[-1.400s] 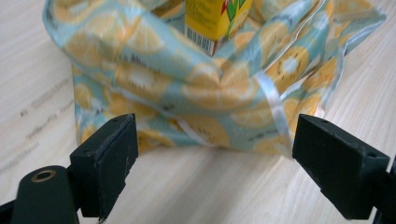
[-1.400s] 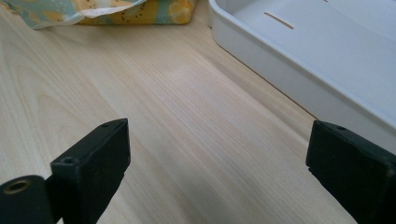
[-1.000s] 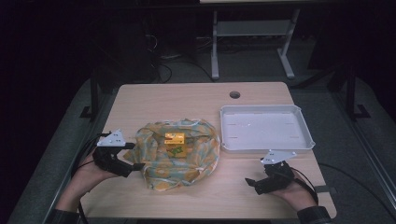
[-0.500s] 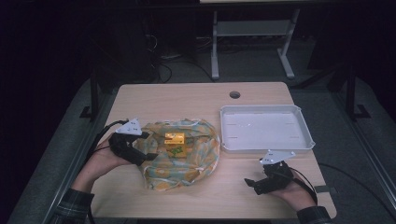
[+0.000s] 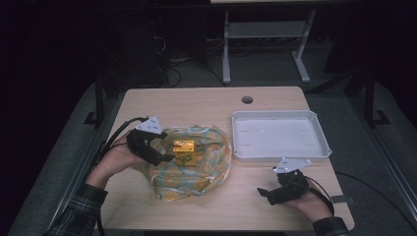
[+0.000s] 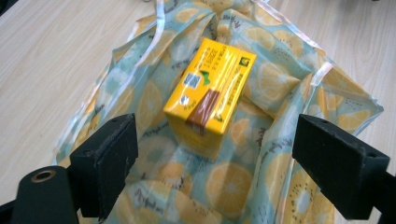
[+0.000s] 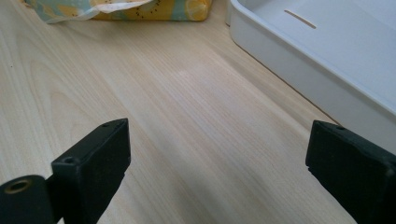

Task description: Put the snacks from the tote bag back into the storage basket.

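A yellow carton (image 5: 184, 149) (image 6: 209, 99) lies on a lemon-print cloth bag (image 5: 189, 162) (image 6: 252, 172) spread flat at the table's left centre. My left gripper (image 5: 162, 156) (image 6: 215, 172) is over the bag's left edge, open, its jaws set wide just short of the carton. My right gripper (image 5: 267, 194) (image 7: 219, 177) rests low near the table's front right, open with bare wood between its jaws. A corner of the bag (image 7: 121, 9) shows at the top of the right gripper view.
A white tray (image 5: 280, 133) (image 7: 327, 60) sits at the right of the wooden table (image 5: 206, 105), just beyond my right gripper. A cable hole (image 5: 247, 100) is near the far edge. Dark floor and a metal stand (image 5: 265, 44) lie behind the table.
My left gripper has moved right from the table's left edge onto the bag, up to the carton. The right gripper has stayed put.
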A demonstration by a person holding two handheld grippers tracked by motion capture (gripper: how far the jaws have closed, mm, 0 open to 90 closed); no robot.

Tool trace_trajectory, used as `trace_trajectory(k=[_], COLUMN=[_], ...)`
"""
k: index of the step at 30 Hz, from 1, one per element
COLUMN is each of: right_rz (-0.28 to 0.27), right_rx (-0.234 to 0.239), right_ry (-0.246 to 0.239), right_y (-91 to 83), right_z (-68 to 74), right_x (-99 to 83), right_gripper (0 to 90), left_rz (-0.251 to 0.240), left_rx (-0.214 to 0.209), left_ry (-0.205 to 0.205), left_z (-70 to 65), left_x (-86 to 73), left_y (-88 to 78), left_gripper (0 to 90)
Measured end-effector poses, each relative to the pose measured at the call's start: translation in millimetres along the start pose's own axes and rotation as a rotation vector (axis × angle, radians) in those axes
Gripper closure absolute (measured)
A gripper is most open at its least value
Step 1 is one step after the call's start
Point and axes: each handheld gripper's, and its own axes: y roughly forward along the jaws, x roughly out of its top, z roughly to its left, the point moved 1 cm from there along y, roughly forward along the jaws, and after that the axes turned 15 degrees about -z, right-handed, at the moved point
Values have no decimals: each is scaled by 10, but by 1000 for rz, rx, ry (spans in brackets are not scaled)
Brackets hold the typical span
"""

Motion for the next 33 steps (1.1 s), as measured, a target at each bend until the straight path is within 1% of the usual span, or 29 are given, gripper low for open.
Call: trace_trajectory(k=[1, 2, 3, 5, 6, 7, 9, 11, 13, 14, 17, 18, 23, 24, 25, 27, 30, 31, 32, 33], right_rz=[-1, -2, -4, -5, -5, -4, -2, -2, -1, -2, -3, 1, -7, -5, -3, -3, -2, -2, -1, -1], right_rx=[1, 4, 6, 10, 10, 11, 12, 14, 14, 15, 17, 18, 19, 21, 22, 24, 25, 27, 28, 30], right_ry=[-1, 1, 0, -5, -5, -4, -2, -3, -3, -3, -3, -1, -4, -5, -8, -6, -4, -5, -6, -6], right_y=[1, 2, 2, 0, 0, 1, 2, 2, 2, 1, 1, -2, -4, -3, -2, -1, 2, 4, 4, 4], right_z=[-1, 2, 4, 6, 6, 8, 8, 9, 8, 8, 9, 9, 18, 19, 18, 18, 14, 12, 13, 15], right_x=[-1, -1, -1, 1, 1, 0, -1, -2, -2, -2, -4, -5, 1, 0, -3, -4, -5, -7, -8, -8], right_gripper=[63, 63, 63, 62, 62, 62, 62, 63, 62, 62, 62, 62, 62, 62, 63, 62, 62, 62, 62, 62], left_rz=[0, 12, 12, 23, 25, 20, 36, 33, 53, 52, 71, 74, 124, 131, 144, 180, 189, 195, 190, 200], left_rx=[0, -13, -13, -29, -31, -32, -42, -47, -55, -58, -73, -81, -108, -117, -123, -123, -124, -128, -133, -143], left_ry=[0, 7, 7, 19, 20, 12, 28, 22, 44, 38, 62, 53, 95, 98, 101, 125, 130, 137, 140, 141], left_z=[0, 12, 12, 26, 32, 32, 52, 62, 78, 78, 106, 107, 119, 122, 126, 141, 158, 165, 170, 174], left_x=[0, 23, 23, 41, 50, 58, 79, 100, 118, 127, 161, 172, 213, 214, 213, 218, 236, 247, 257, 266], left_y=[0, 37, 37, 69, 83, 101, 118, 141, 155, 173, 211, 235, 311, 330, 348, 377, 420, 431, 444, 459], left_gripper=[139, 139, 143, 153, 153, 153, 154, 154, 154, 154, 154, 154, 154, 157, 162, 162, 164, 171, 182, 192])
